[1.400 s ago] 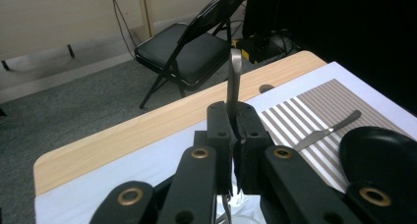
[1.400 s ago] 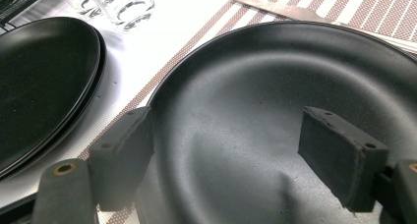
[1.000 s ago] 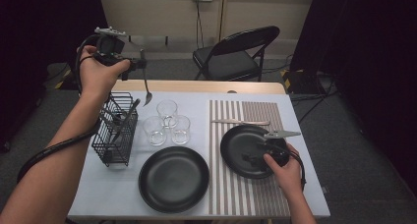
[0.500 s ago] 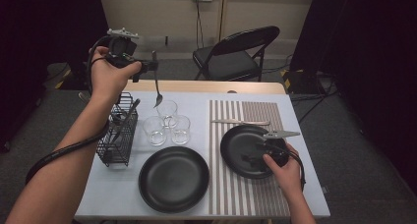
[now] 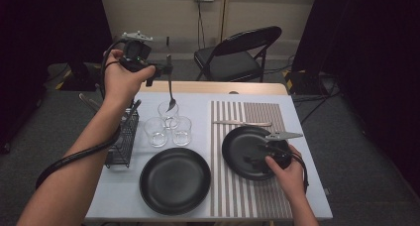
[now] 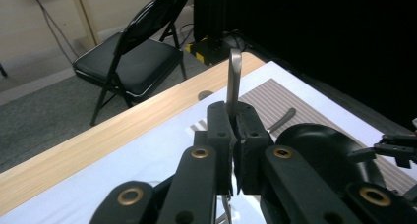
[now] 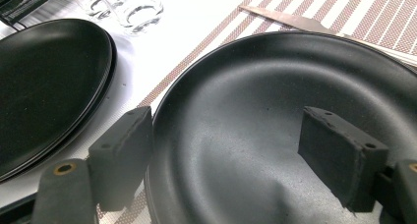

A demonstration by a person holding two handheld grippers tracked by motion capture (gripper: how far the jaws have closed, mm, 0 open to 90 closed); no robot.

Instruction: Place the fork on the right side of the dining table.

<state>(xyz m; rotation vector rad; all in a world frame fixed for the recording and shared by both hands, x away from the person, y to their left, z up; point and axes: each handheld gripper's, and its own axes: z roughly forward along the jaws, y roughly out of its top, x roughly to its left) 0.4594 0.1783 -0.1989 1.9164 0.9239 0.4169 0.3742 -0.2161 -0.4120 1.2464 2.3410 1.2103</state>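
A metal spoon (image 5: pixel 170 96) hangs bowl-down above the three clear glasses (image 5: pixel 168 125). My left gripper (image 5: pixel 166 70) is shut on its handle, raised over the table's far left. In the left gripper view the jaws pinch the spoon (image 6: pixel 234 76), whose handle end sticks up past them. My right gripper (image 5: pixel 253 160) rests low over the black plate (image 5: pixel 241 142) on the striped placemat (image 5: pixel 247 196). Its jaws stand open in the right gripper view (image 7: pixel 231 155), one pad (image 7: pixel 123 153) beside the plate's rim and one over the plate (image 7: pixel 255 96), with nothing between them.
A second black plate (image 5: pixel 175 180) lies at the front centre. A black wire rack (image 5: pixel 124 137) stands at the left edge. A knife (image 5: pixel 242 122) lies on the placemat behind the right plate. A folding chair (image 5: pixel 237 52) stands beyond the table's wooden far edge (image 5: pixel 213 87).
My left hand has carried the spoon rightward, from above the wire rack to above the glasses. The right hand has stayed on its plate.
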